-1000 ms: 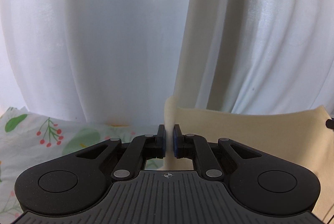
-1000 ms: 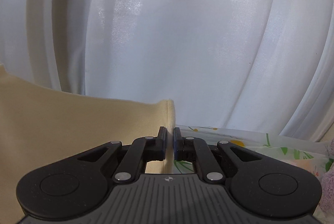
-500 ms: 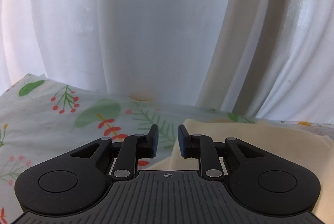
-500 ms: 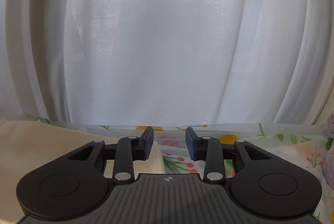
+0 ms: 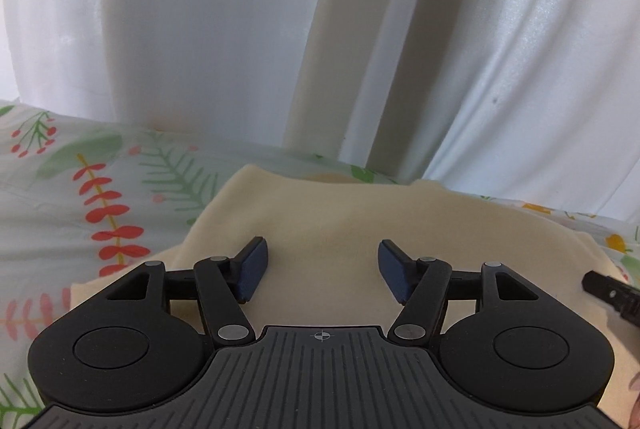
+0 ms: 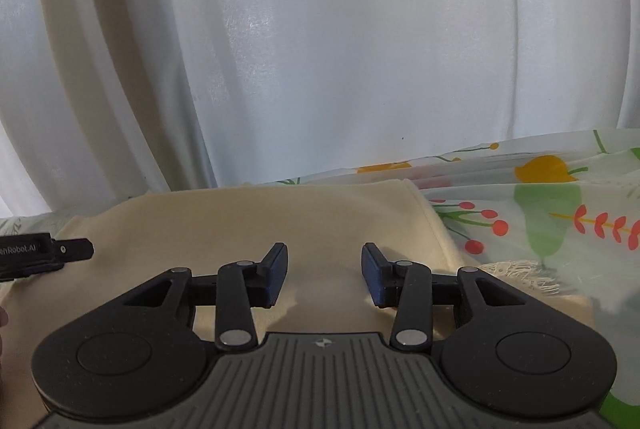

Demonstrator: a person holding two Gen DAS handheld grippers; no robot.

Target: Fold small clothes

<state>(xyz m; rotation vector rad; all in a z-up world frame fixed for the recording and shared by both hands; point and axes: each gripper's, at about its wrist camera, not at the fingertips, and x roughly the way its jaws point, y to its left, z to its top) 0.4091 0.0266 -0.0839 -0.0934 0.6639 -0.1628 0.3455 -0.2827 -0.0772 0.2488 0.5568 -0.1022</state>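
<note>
left gripper (image 5: 320, 271) spread wide | right gripper (image 6: 324, 275) likewise | cream garment (image 5: 340, 221) under both

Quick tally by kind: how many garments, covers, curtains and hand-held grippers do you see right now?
Cream fabric garment: 1
Floral-print white sheet: 1
White pleated curtain: 1
Black hand-held grippers: 2, left hand-held gripper and right hand-held gripper, both open
Total: 5

The right gripper (image 6: 324, 271), its jaws spread wide and holding nothing, hovers over the cream garment (image 6: 240, 225), which lies flat on the floral sheet (image 6: 540, 213) before the white curtain (image 6: 320, 49).
</note>
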